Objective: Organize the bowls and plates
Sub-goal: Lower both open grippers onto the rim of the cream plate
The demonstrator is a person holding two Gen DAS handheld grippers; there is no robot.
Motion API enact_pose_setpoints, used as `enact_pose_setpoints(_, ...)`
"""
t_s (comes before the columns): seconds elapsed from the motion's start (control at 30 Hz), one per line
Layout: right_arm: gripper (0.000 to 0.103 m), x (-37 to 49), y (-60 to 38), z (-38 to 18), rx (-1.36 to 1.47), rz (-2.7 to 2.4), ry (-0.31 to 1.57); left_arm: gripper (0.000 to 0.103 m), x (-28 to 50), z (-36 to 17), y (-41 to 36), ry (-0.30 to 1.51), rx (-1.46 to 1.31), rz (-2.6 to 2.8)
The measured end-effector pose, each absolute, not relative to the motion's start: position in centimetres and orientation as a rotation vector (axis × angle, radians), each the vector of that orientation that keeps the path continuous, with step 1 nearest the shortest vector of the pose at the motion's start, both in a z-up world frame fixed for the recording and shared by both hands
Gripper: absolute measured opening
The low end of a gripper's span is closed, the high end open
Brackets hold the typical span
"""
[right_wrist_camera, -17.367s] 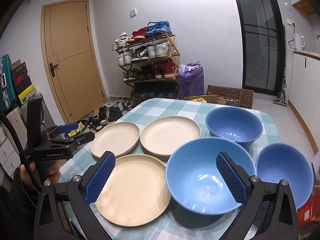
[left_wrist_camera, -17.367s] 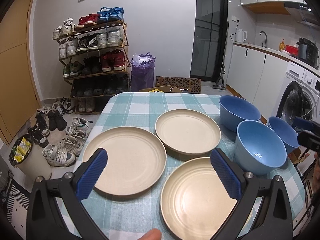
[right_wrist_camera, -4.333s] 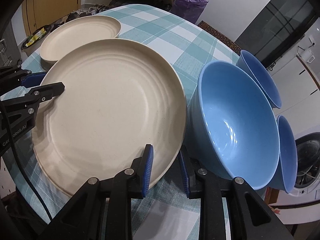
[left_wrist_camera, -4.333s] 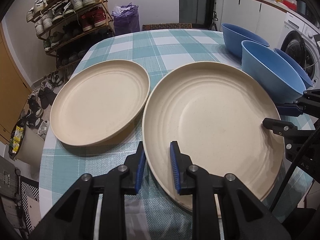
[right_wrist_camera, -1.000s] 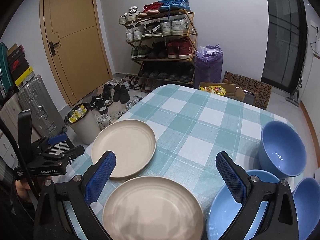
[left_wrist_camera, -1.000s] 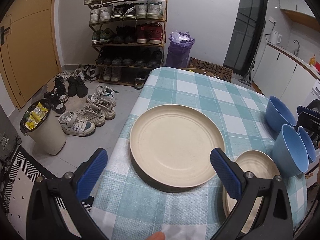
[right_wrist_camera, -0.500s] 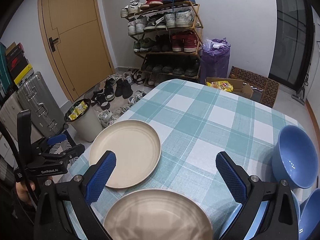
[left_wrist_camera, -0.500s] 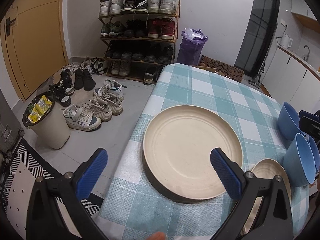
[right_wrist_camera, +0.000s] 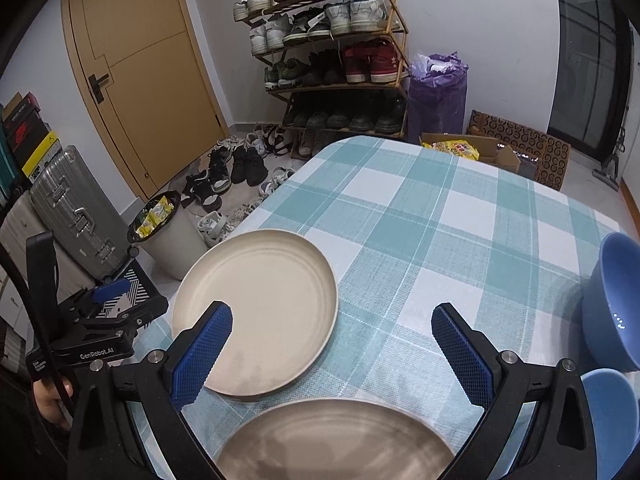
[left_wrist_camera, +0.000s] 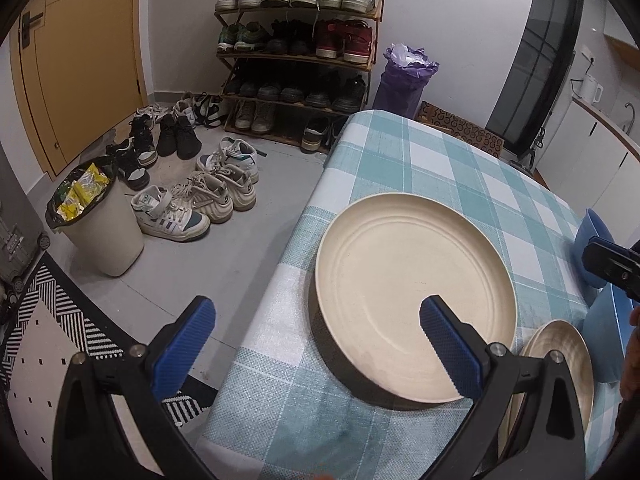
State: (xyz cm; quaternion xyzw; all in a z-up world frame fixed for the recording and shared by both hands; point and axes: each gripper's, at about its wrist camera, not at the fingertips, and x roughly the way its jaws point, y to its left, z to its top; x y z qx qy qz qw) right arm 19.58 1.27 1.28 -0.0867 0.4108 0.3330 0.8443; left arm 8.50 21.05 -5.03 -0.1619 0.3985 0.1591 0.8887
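Observation:
A large cream plate (left_wrist_camera: 412,292) (right_wrist_camera: 256,312) sits raised near the table's left edge; I cannot tell what lies under it. A second cream plate (left_wrist_camera: 560,360) (right_wrist_camera: 336,440) lies nearer, in shadow. Blue bowls (left_wrist_camera: 592,240) (right_wrist_camera: 616,300) stand at the right, with another bowl (right_wrist_camera: 608,420) closer. My left gripper (left_wrist_camera: 316,332) hovers open above the table's left edge, its right finger over the large plate. My right gripper (right_wrist_camera: 332,344) hangs open above the cloth between the two plates. Neither holds anything.
The table has a teal checked cloth (right_wrist_camera: 440,216). Beyond its left edge are loose shoes (left_wrist_camera: 192,204), a bin (left_wrist_camera: 96,216) and a shoe rack (right_wrist_camera: 332,60). A suitcase (right_wrist_camera: 76,208) stands by the door. A hand (right_wrist_camera: 48,400) holds the left gripper.
Both views have swung left and come closer to the table: the large plate looks bigger and the bowls have slid to the right edge. Both grippers stay open and empty.

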Motion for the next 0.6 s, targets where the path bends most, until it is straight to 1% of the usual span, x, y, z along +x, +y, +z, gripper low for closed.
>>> enact_pose_setpoints(0.13, 0.102, 20.1, 2.1, -0.1, -0.191, 0.698, 0.889, 0.101, 8.8, -5.5, 20.9, 0.836, -0.322, 0.322)
enact_pose_setpoints(0.33, 0.101, 20.8, 3.5, -2.3, -0.223, 0.693, 0.926, 0.098, 9.1, -6.3, 20.9, 0.857, -0.322, 0.31)
enact_pose_setpoints(0.4, 0.1, 21.0, 3.8, -2.8, -0.227, 0.693, 0.936, 0.094, 9.2, -6.5, 20.9, 0.867, -0.322, 0.304)
enact_pose_setpoints(0.47, 0.099, 21.2, 4.0, -3.2, -0.226, 0.694, 0.945, 0.093, 9.3, -6.7, 20.9, 0.87, -0.324, 0.3)
enact_pose_setpoints(0.6, 0.096, 21.6, 4.4, -4.0, -0.229, 0.696, 0.962, 0.088, 9.4, -6.9, 20.8, 0.877, -0.322, 0.289)
